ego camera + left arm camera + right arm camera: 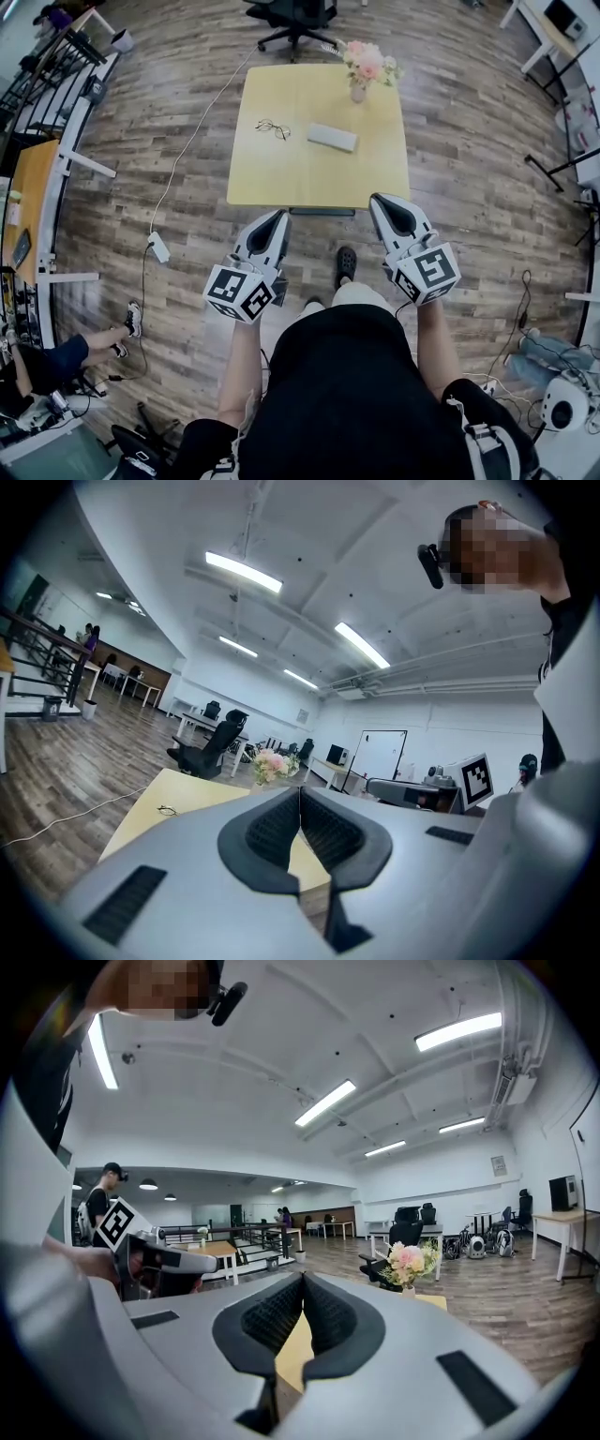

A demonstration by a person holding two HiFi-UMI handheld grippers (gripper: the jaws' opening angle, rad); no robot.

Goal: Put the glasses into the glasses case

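Clenched empty, grey left gripper (280, 218) and right gripper (381, 202) hang short of the pale wooden table (281, 183). Thin dark-rimmed glasses (273, 128) lie well ahead, near the flat grey case (332, 137), seemingly laid out for pickup.

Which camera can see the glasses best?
The head view: it looks down on the table, so the glasses lie in plain sight, left of the case. In the left gripper view they are only a tiny dark speck. The right gripper view doesn't show them.
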